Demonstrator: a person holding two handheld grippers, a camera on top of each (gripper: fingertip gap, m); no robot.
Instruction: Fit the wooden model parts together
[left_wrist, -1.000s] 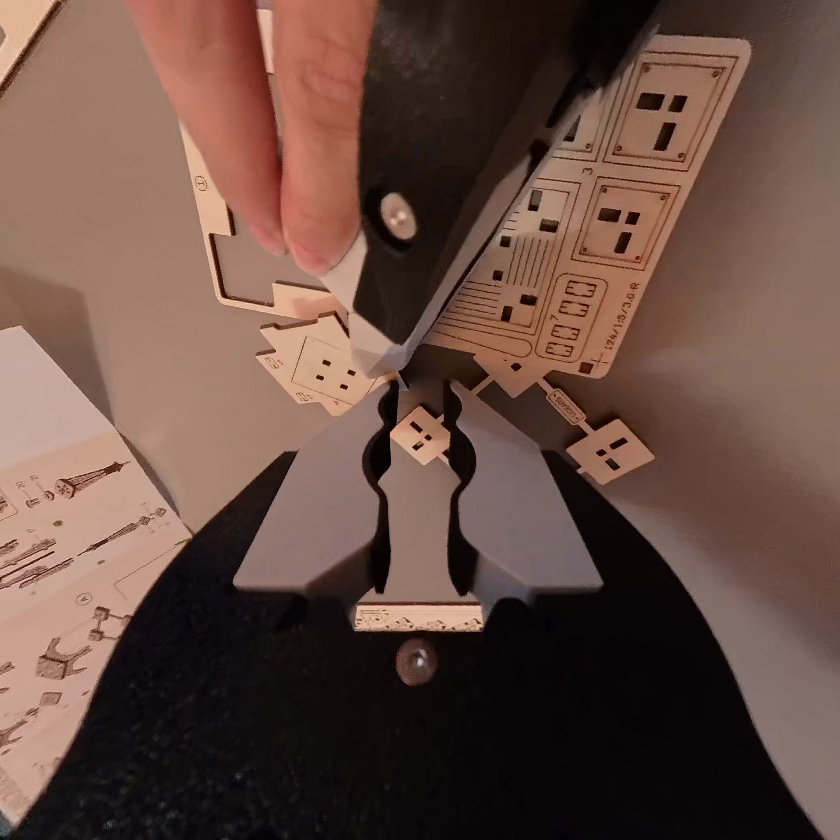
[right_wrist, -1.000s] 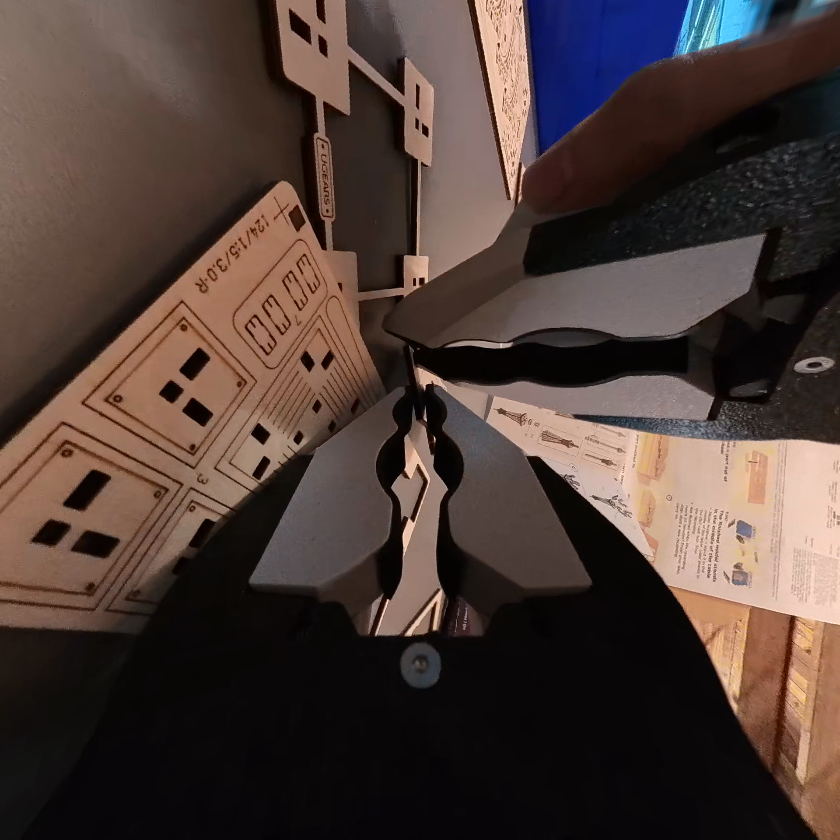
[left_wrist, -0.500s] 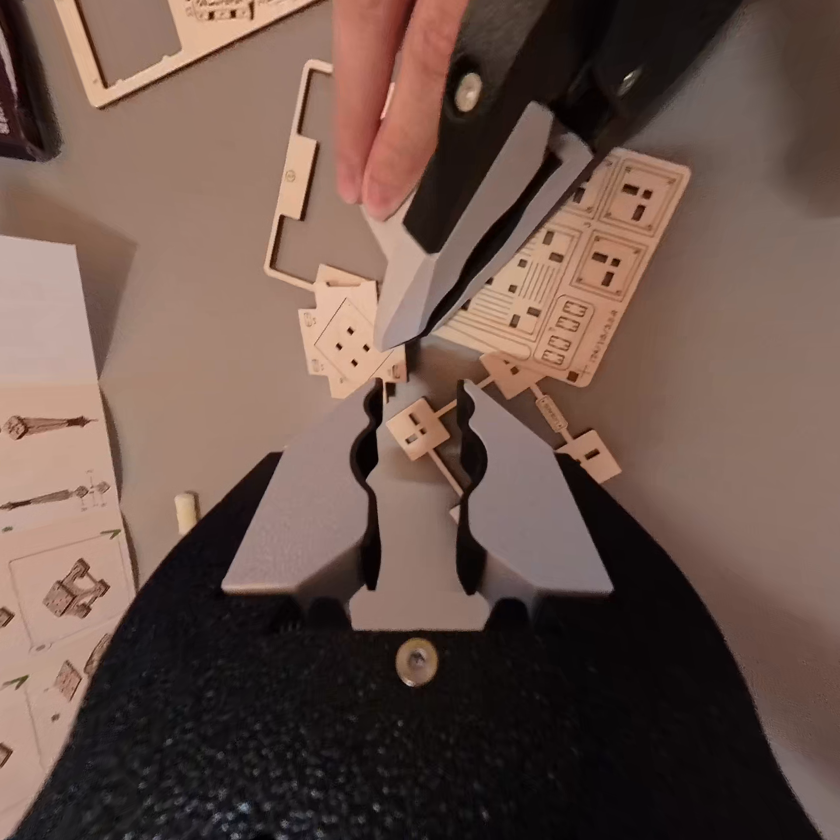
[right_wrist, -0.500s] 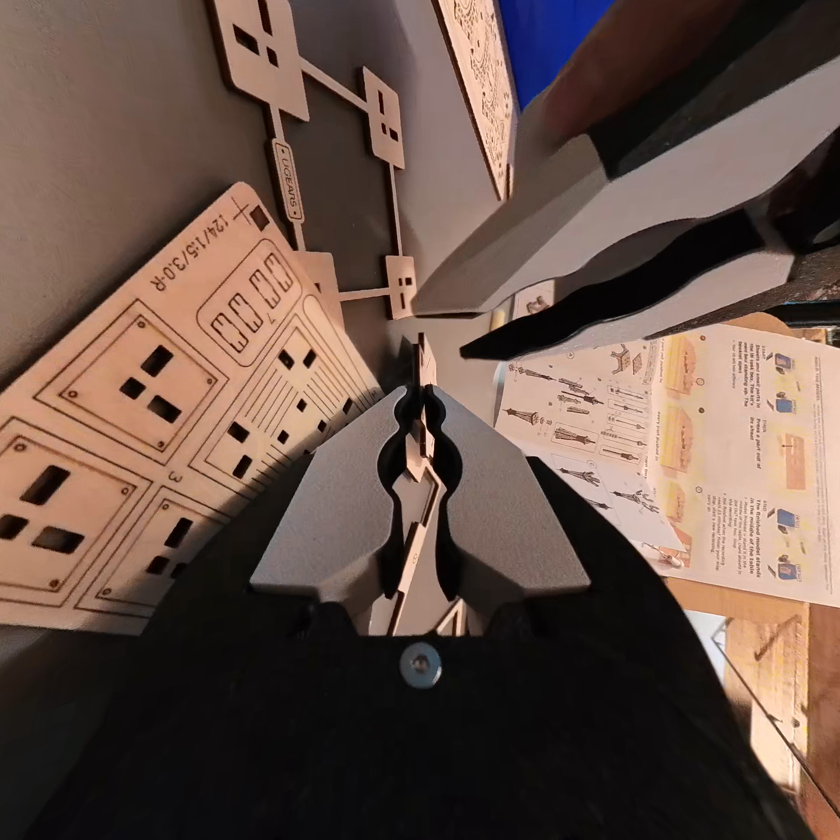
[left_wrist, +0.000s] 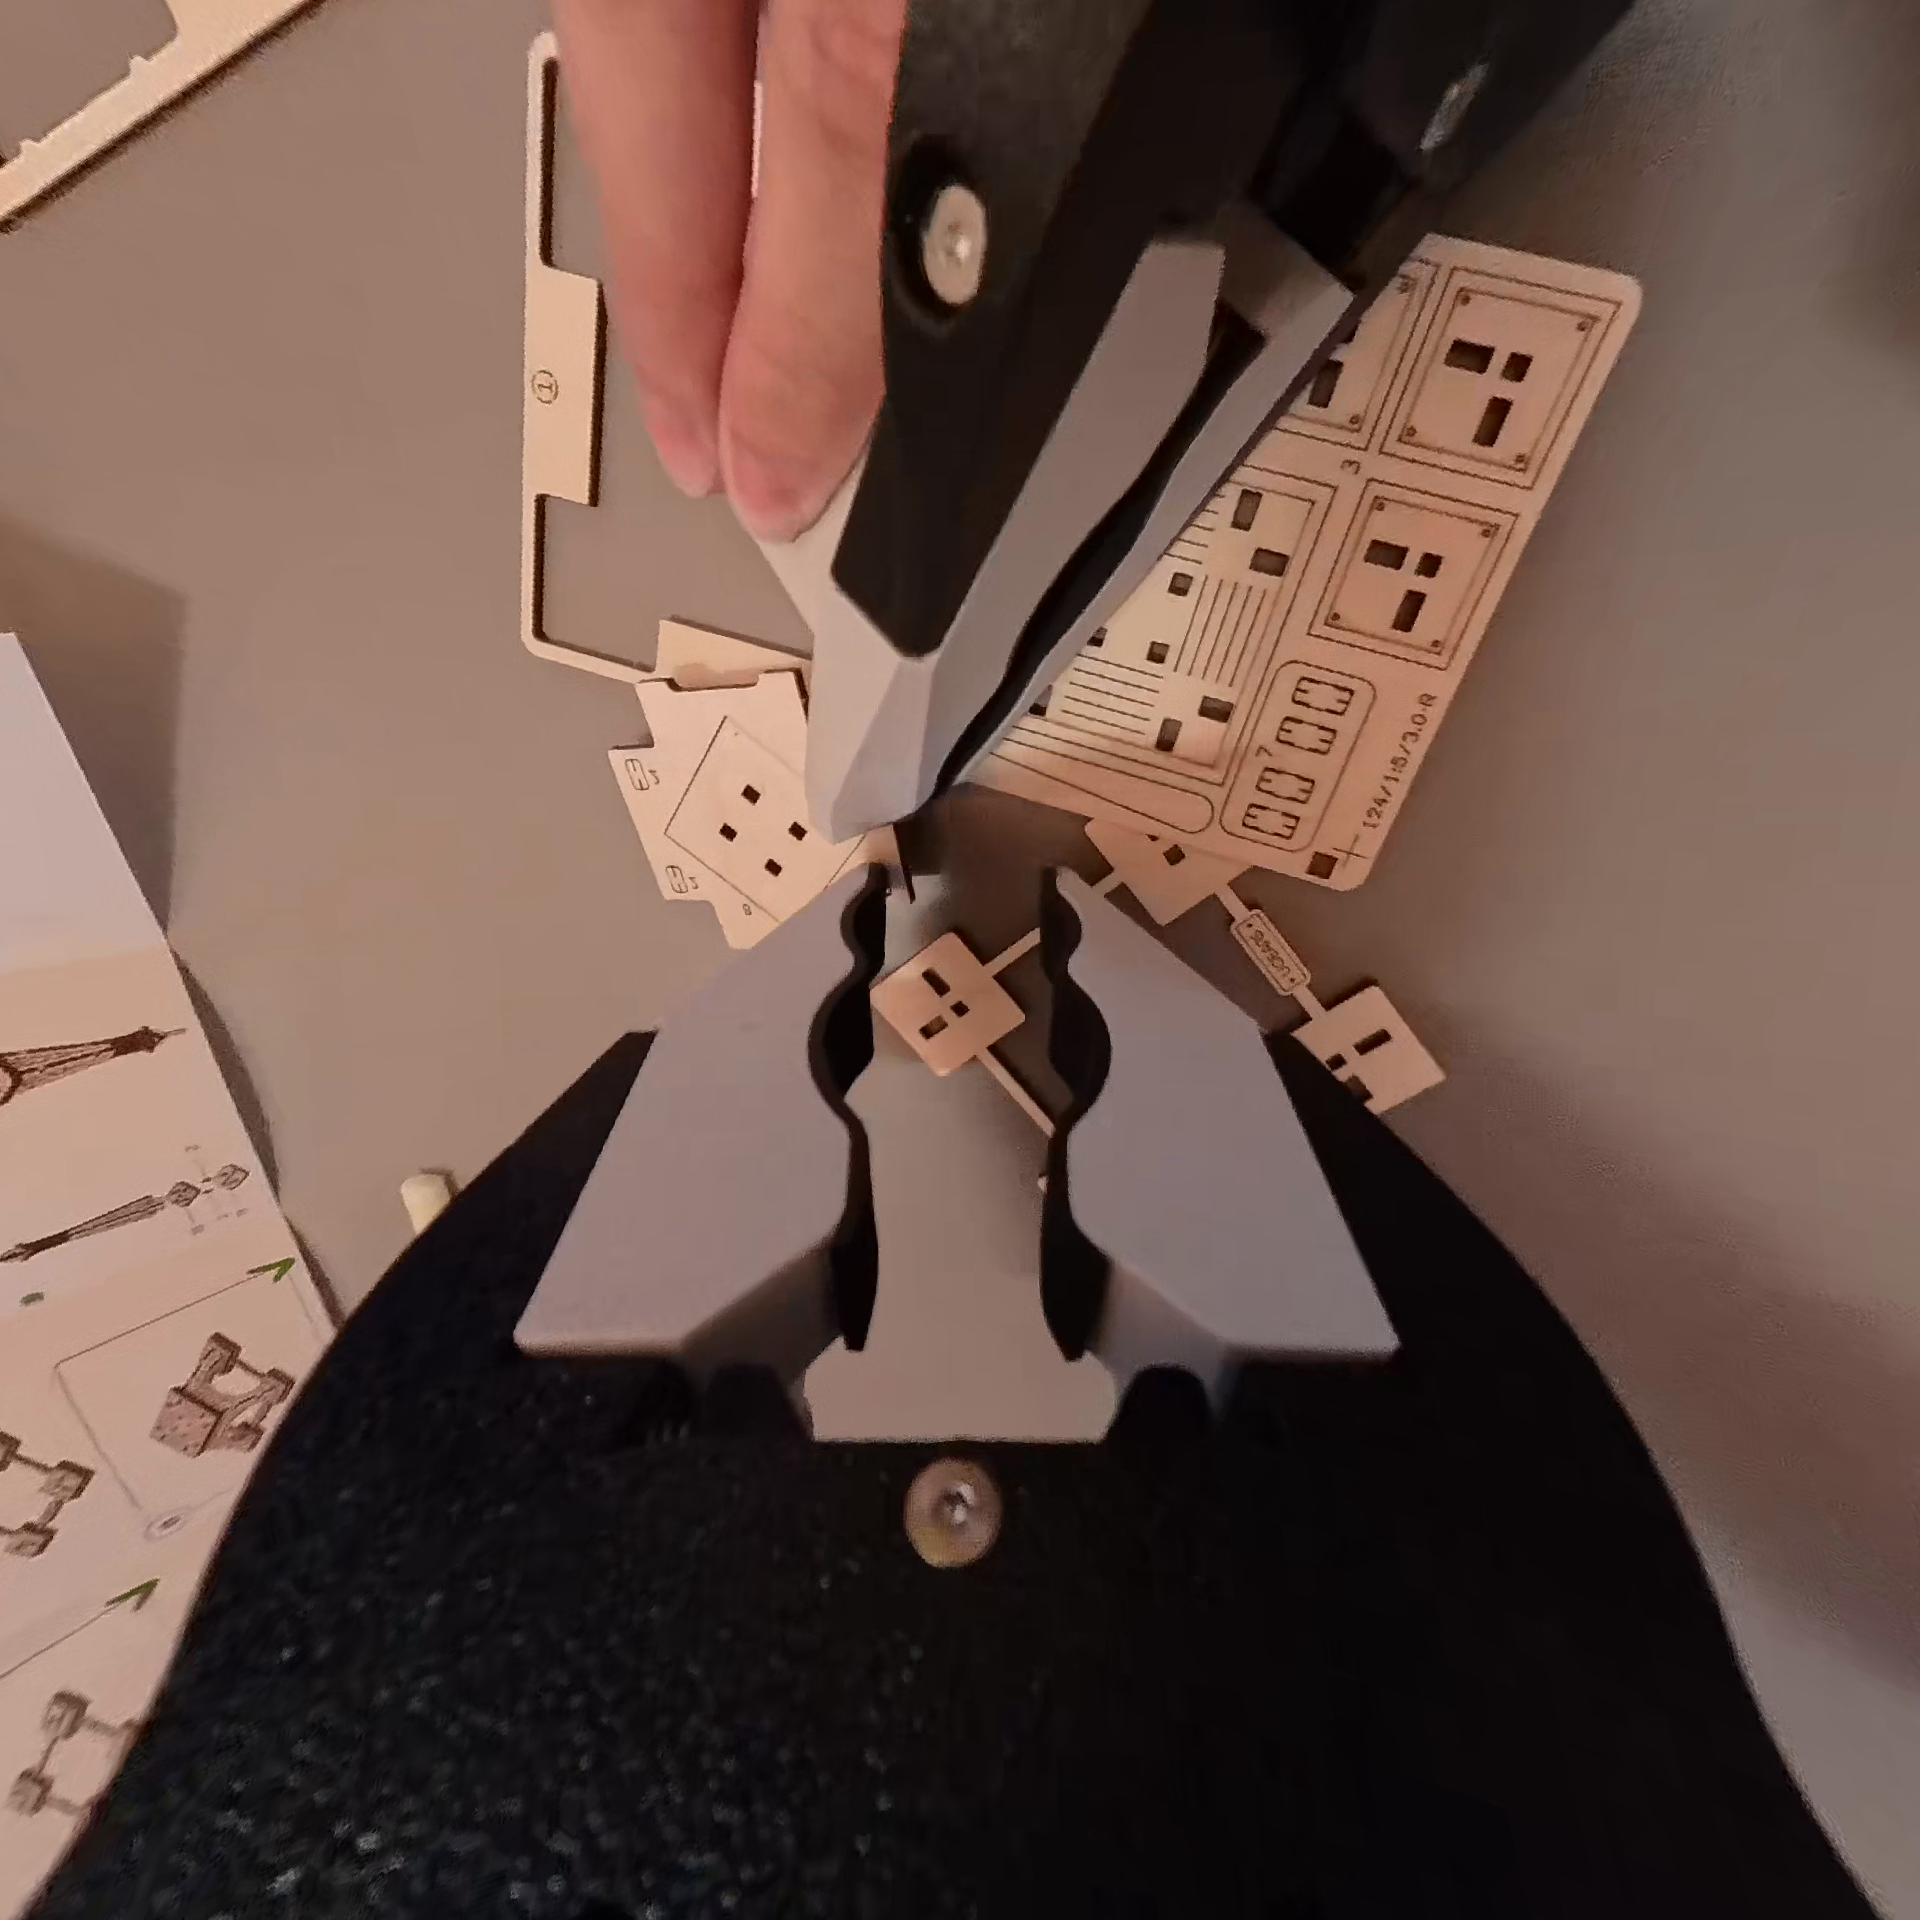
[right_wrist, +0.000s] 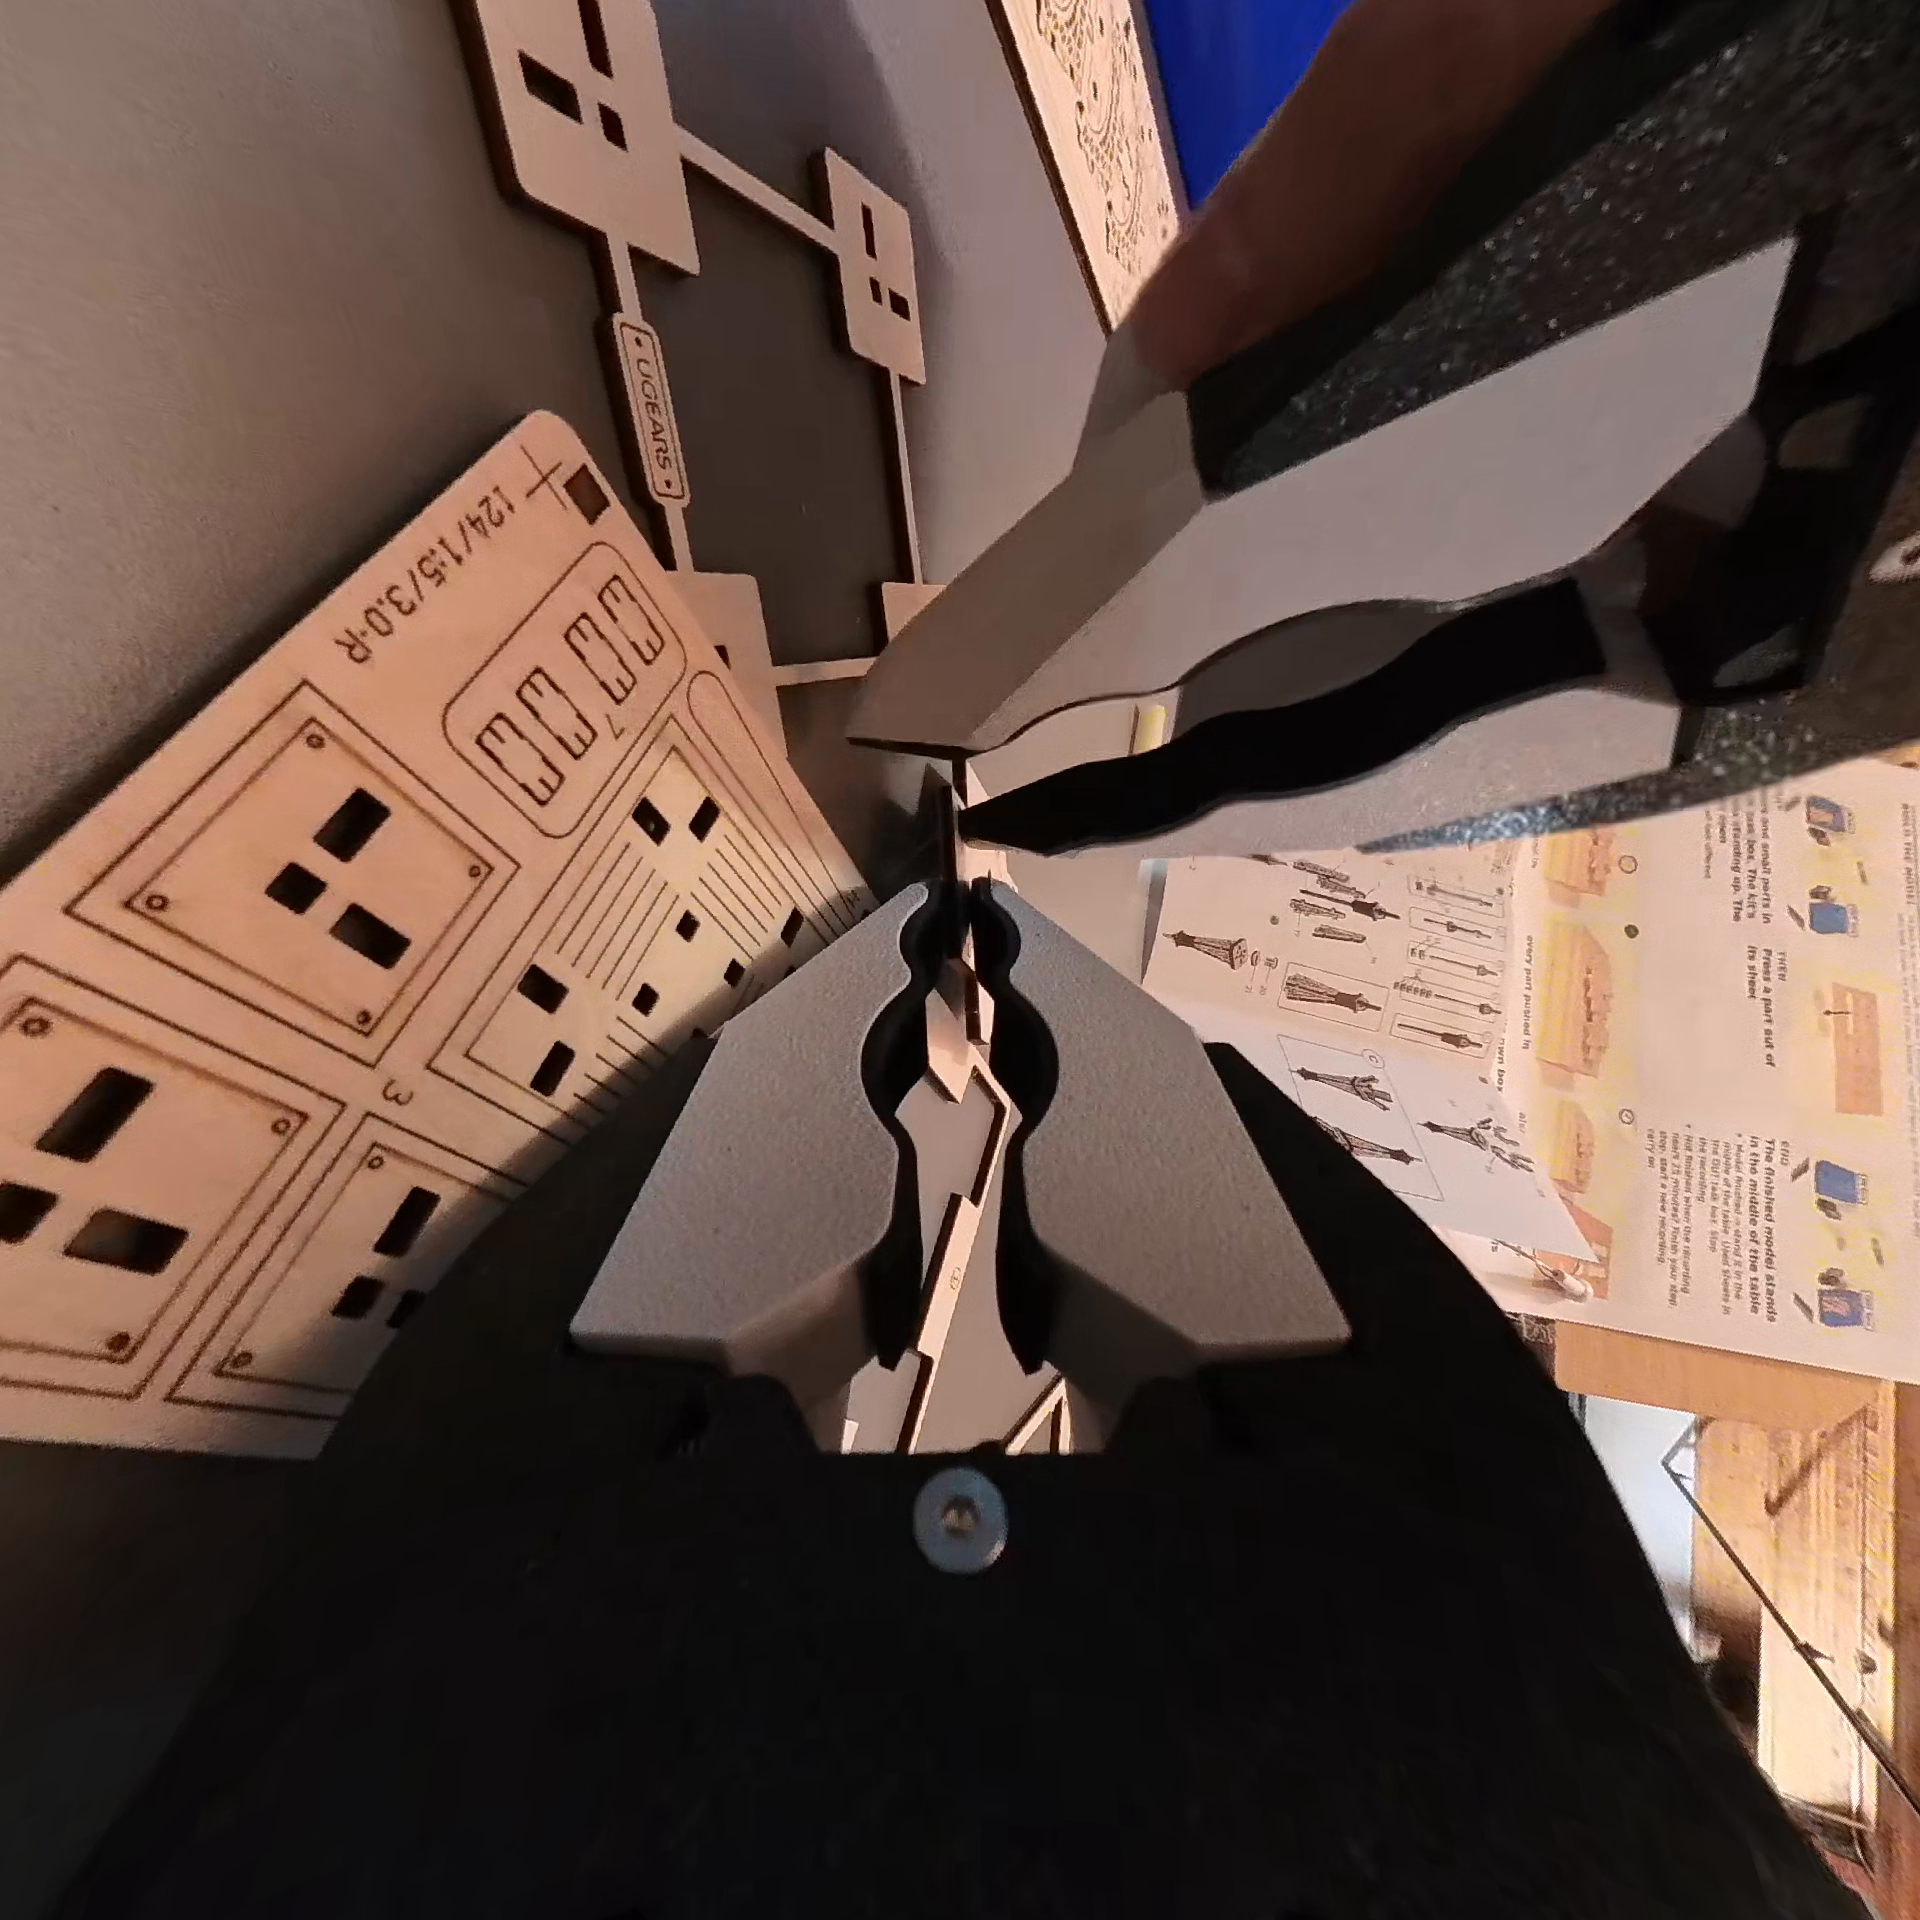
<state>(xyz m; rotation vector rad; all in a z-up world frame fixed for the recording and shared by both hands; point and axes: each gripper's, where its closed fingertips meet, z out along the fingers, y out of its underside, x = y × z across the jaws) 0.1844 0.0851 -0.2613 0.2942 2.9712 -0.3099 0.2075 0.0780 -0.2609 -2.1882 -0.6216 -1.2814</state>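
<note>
My right gripper is shut on a thin flat wooden part, held edge-on with its tip sticking out past the fingertips. In the left wrist view the right gripper comes down from the top, and the part shows only as a thin sliver. My left gripper is open and empty, its fingertips just short of that tip. In the right wrist view the left gripper has one jaw on each side of the part's tip. A wooden sheet with square cut-outs lies flat on the grey table.
Small squares on thin sprues lie under my left gripper. A notched square piece and an empty sheet frame lie to the left. The instruction leaflet and a small pale peg are at the left. Fingers rest on the right gripper.
My left gripper opened wider and drew back from the right gripper, then came close again at the part's tip. The right gripper has kept its hold on the part.
</note>
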